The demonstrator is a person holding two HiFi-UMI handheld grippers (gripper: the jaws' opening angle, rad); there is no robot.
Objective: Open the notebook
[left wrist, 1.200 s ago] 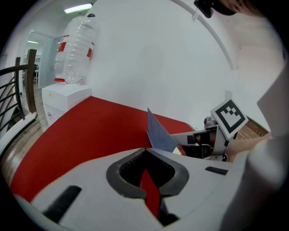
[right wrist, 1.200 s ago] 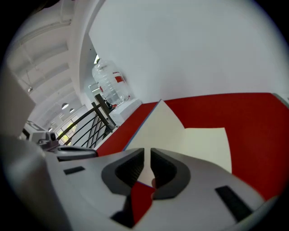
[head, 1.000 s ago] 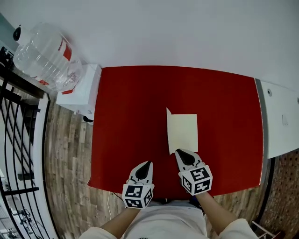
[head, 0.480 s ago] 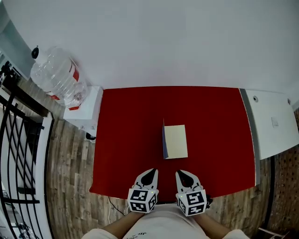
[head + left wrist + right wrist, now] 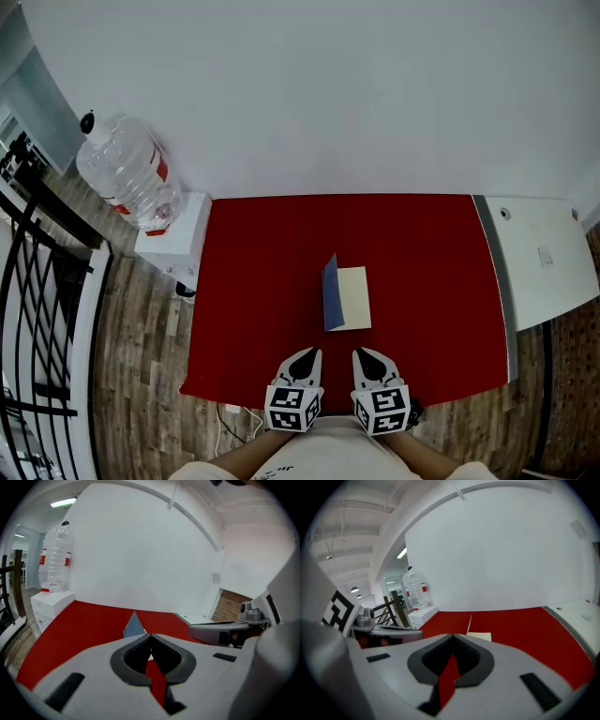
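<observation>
Hand-held grippers (image 5: 310,354) (image 5: 362,354) closed, empty; notebook (image 5: 352,298) half-open

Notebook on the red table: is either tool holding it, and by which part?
Nothing is held. The left tool and right tool are shut and empty, apart from the notebook.

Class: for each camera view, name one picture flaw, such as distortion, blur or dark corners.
Head view: even light, black metal railing bows at the edge. Left gripper view: fisheye, black corners, left gripper soft. Right gripper view: same, right gripper blurred.
</observation>
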